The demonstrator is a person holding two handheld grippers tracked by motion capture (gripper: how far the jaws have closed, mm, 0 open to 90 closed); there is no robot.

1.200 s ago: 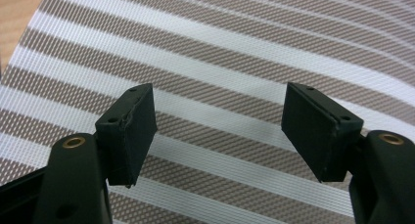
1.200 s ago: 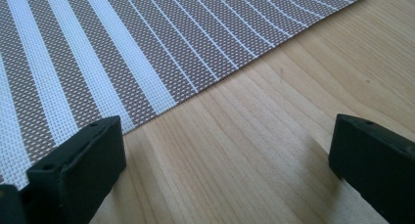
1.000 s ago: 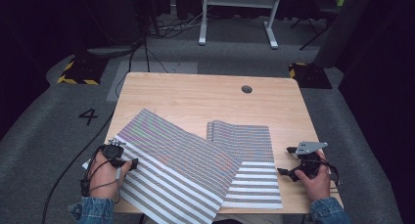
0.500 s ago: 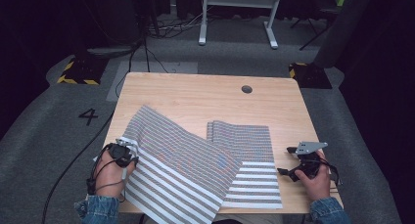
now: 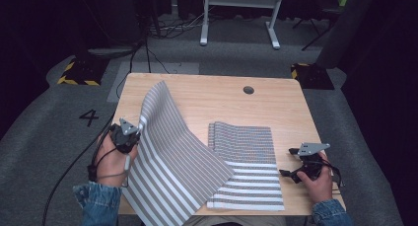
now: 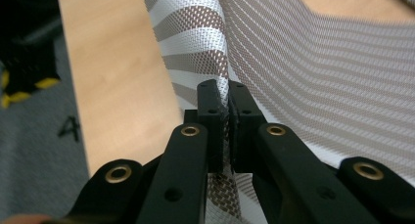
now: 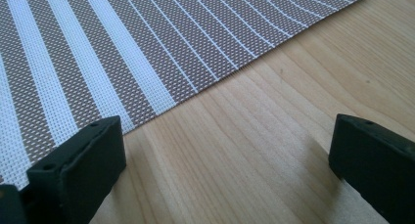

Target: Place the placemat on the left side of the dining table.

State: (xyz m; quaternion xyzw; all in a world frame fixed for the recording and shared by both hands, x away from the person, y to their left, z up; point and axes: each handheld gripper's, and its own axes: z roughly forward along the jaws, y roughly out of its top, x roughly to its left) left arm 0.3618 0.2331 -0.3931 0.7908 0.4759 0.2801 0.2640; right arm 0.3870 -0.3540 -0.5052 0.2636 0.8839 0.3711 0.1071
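Striped placemat (image 5: pixel 172 152): raised off the desk (image 5: pixel 207 95) at its left edge, sheet curving up and draping back down over the near edge.
Left gripper (image 6: pixel 228 121): my jaws have just been closing and now clench that mat's edge (fabric pinched between the pads).
Second placemat (image 5: pixel 246 162): flat on the desk, its left part under the lifted one.
Right gripper (image 7: pixel 225 165): jaws released, wide apart, low over bare wood just beside the flat mat's edge.

A light wooden table (image 5: pixel 207 95) with a small round cable hole (image 5: pixel 248 90) near its far edge stands on grey carpet (image 5: pixel 59 137) marked with a black numeral four (image 5: pixel 88 117). Yellow-and-black striped floor blocks (image 5: pixel 76 73) and a white metal frame (image 5: pixel 239 16) lie beyond.
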